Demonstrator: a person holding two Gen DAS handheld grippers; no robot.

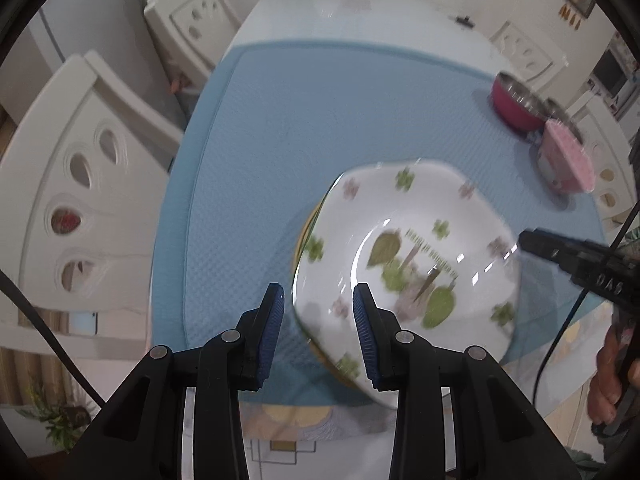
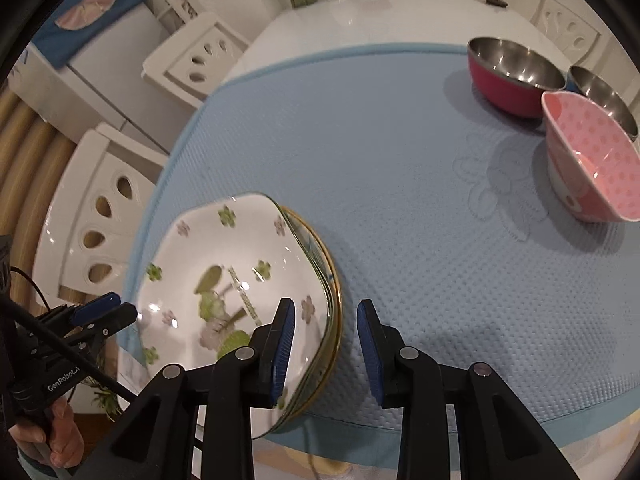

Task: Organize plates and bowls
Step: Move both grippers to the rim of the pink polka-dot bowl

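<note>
Both my grippers, left (image 1: 318, 312) and right (image 2: 326, 334), hovering narrow-gapped, gripping nothing. Plate (image 2: 224, 280) sitting on stack at mat (image 2: 400, 200) near edge (overhanging?). Nudging rim risks sliding it off; bowls (image 2: 592, 156) well apart.

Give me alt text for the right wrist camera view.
A white flowered plate tops a short stack of plates at the near edge of a blue mat. The right gripper hangs open beside it; three bowls sit far right.
</note>
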